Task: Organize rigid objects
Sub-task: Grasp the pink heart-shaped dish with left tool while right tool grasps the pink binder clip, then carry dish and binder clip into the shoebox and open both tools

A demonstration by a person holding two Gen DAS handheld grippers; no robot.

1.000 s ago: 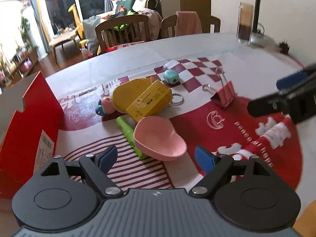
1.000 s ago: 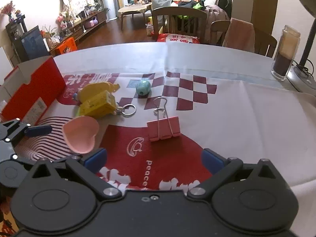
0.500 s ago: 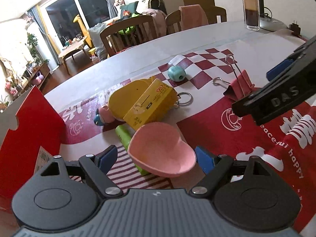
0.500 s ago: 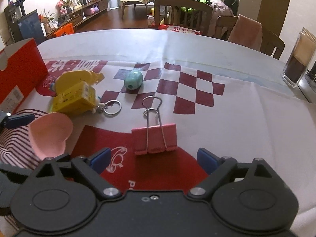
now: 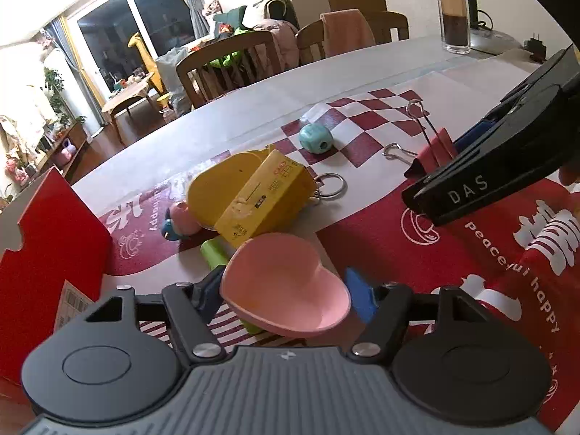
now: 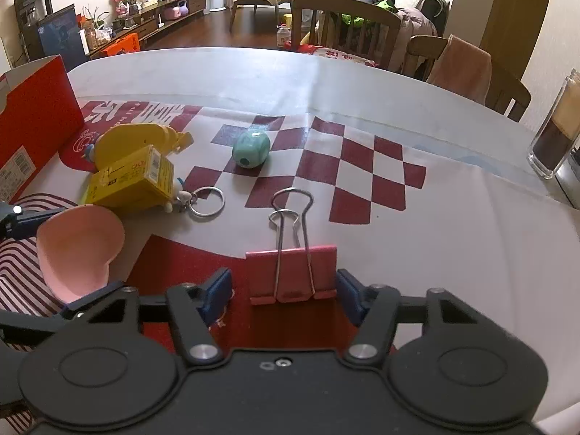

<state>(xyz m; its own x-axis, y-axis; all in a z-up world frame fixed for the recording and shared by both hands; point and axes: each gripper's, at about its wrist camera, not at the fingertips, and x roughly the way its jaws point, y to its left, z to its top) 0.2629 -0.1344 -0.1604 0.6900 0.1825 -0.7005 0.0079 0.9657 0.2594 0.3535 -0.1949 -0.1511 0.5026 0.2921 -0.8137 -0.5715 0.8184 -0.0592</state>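
Note:
A pink heart-shaped dish lies between the open fingers of my left gripper; it also shows in the right wrist view. A pink binder clip lies on the red cloth between the open fingers of my right gripper; its red body shows behind the right gripper's black finger in the left wrist view. A yellow box, a yellow toy, a green tube, a teal ball and a key ring lie beyond.
A red cardboard box stands at the left, also seen in the right wrist view. A glass jar and a lamp base stand at the far right. Wooden chairs line the table's far edge.
Both grippers have moved forward and down. The pink dish now sits between the left fingers and the binder clip between the right fingers. Both stay open.

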